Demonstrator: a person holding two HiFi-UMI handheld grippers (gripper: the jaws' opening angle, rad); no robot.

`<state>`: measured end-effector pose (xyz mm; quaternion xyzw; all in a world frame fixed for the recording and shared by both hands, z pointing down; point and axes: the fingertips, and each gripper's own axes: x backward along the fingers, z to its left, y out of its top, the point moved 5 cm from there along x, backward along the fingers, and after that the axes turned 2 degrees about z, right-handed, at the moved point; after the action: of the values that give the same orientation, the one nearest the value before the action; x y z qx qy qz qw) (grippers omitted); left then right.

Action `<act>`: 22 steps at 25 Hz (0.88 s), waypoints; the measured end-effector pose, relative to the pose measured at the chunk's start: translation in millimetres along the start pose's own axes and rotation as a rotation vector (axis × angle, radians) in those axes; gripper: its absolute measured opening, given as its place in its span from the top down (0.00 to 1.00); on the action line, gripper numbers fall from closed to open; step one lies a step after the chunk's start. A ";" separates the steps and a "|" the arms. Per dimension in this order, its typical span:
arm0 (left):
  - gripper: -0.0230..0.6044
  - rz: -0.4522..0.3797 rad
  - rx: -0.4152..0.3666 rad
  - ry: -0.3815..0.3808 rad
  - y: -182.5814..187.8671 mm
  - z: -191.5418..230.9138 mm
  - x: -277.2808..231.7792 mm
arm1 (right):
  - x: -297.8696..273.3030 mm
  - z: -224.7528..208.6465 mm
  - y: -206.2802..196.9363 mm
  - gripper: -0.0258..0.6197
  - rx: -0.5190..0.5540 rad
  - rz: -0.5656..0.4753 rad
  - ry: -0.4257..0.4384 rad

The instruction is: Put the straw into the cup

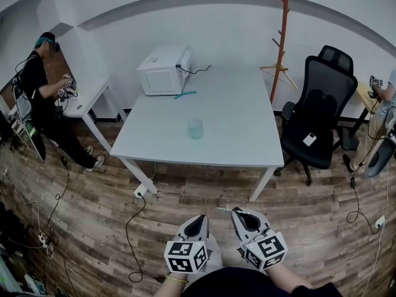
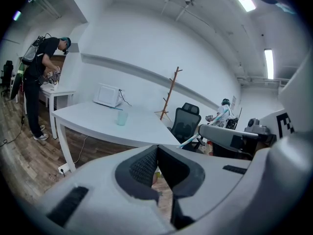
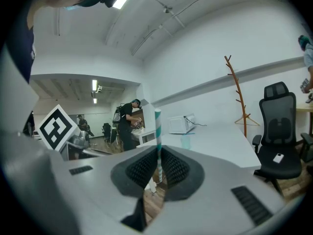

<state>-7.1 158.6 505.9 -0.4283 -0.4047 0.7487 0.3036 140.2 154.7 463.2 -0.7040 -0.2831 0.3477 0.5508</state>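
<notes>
A clear, pale-green cup stands near the middle of the white table. It also shows as the cup in the left gripper view and the cup in the right gripper view. Both grippers hover over the wooden floor, well short of the table's near edge. My right gripper is shut on a white-and-teal striped straw, which sticks up from between the pads. My left gripper is beside it, jaws together and nothing in them.
A white microwave sits at the table's far left corner, with a teal stick lying beside it. A black office chair stands to the right and a wooden coat rack behind. People work at desks far left and far right. A cable trails on the floor.
</notes>
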 end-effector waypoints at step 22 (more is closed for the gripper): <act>0.93 0.013 0.007 -0.047 93.8 106.4 -92.7 | -151.1 -30.5 55.8 0.89 0.001 -0.001 -0.034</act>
<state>-70.1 1.7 493.8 -0.4124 -0.4061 0.7620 0.2906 75.1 5.9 440.5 -0.6975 -0.2926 0.3596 0.5463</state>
